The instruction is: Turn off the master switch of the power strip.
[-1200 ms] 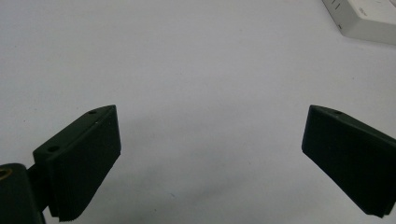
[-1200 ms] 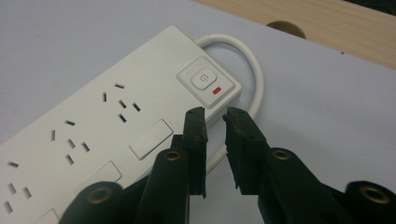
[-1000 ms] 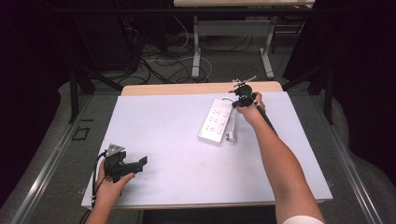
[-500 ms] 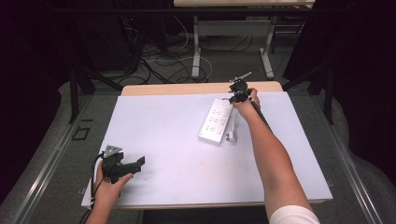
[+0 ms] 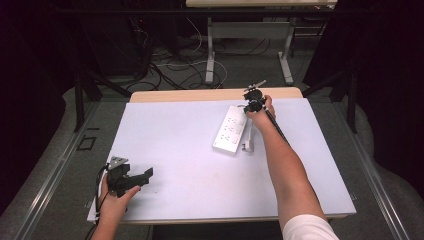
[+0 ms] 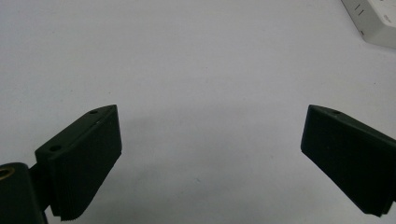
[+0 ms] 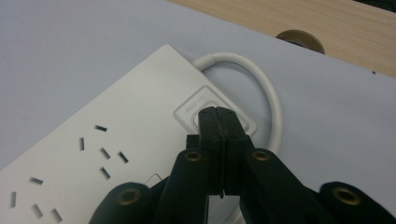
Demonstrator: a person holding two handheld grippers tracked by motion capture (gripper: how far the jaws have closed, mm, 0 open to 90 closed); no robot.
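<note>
Clenched right claw (image 7: 219,114) is pressing its tips on the power strip's switch (image 7: 205,114).
The power strip (image 5: 231,129) is lying at the surface's (image 5: 175,145) one o'clock, cable (image 7: 268,91) looping behind; the left claw (image 5: 142,176) is resting released at seven o'clock.

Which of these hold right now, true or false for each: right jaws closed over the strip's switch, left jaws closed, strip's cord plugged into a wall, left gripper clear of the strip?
1. The right gripper has its jaws closed together, tips over the switch of the power strip. True.
2. The left gripper is closed. False: its jaws stand wide apart over bare table.
3. The cord runs to a wall socket. False: it loops back beside the strip.
4. The left gripper is far from the strip. True.
</note>
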